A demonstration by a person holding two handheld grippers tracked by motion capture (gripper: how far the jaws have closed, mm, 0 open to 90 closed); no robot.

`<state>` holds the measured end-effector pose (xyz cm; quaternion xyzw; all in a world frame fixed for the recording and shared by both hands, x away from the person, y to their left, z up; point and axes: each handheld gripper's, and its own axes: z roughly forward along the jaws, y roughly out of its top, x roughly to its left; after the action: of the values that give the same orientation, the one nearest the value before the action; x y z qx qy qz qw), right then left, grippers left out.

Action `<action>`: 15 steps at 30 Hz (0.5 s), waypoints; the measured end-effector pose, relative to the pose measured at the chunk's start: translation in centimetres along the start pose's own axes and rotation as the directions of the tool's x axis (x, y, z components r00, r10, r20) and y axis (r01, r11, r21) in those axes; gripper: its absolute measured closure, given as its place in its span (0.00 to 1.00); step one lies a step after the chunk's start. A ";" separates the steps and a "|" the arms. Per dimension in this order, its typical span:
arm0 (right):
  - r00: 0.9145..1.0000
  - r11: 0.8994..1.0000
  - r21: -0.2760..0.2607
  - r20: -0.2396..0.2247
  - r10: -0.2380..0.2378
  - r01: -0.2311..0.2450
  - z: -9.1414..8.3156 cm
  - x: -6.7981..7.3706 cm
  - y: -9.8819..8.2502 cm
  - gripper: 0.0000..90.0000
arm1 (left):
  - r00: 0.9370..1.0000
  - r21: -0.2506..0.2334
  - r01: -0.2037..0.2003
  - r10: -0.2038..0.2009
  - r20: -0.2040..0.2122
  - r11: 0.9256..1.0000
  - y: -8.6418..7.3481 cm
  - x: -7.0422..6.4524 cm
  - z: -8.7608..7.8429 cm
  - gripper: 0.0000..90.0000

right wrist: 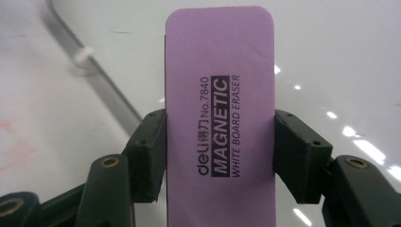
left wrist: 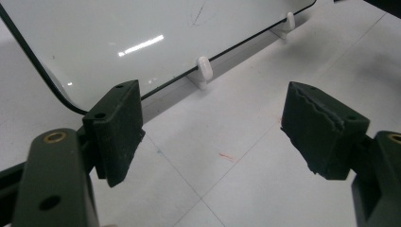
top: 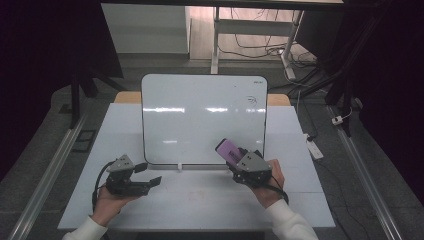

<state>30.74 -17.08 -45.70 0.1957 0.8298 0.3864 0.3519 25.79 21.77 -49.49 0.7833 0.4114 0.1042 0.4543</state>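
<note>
A white board (top: pixel 200 117) with a thin black rim lies on the table, its near edge resting on small white clips (left wrist: pixel 203 72). A faint black scribble (top: pixel 252 101) marks its far right corner. My right gripper (top: pixel 239 160) is shut on a purple magnetic whiteboard eraser (top: pixel 228 149), held over the board's near right corner. In the right gripper view the eraser (right wrist: pixel 220 118) stands upright between the two jaws, its printed label facing the camera. My left gripper (top: pixel 150 175) is open and holds nothing, just off the board's near left corner. Its pads (left wrist: pixel 118 127) stand wide apart above the table.
The white table (top: pixel 200 200) carries faint red marks (left wrist: pixel 227 157) in front of the board. Beyond the table are a desk frame and cables (top: pixel 260 45) on the floor, a power strip (top: pixel 315 147) at the right, and metal rails (top: pixel 45 180) along both sides.
</note>
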 end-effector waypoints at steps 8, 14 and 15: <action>0.981 0.997 0.056 0.189 0.039 -0.050 2.3 -5.0 1.3 0.45 | 1.000 -0.002 -0.004 0.004 -0.001 1.000 -0.1 0.0 -0.1 0.25; 0.957 0.993 0.073 0.282 0.064 -0.088 4.0 -8.8 3.8 0.45 | 1.000 -0.004 -0.003 0.003 -0.001 1.000 -0.2 0.3 -0.3 0.25; 0.952 0.992 0.071 0.296 0.077 -0.102 4.3 -9.6 4.1 0.45 | 1.000 -0.005 -0.002 0.002 -0.002 1.000 -0.3 0.3 -0.3 0.25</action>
<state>40.59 -18.08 -40.32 0.3029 0.7746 0.3330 0.4442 25.66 22.26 -49.58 0.7824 0.4108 0.1064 0.4558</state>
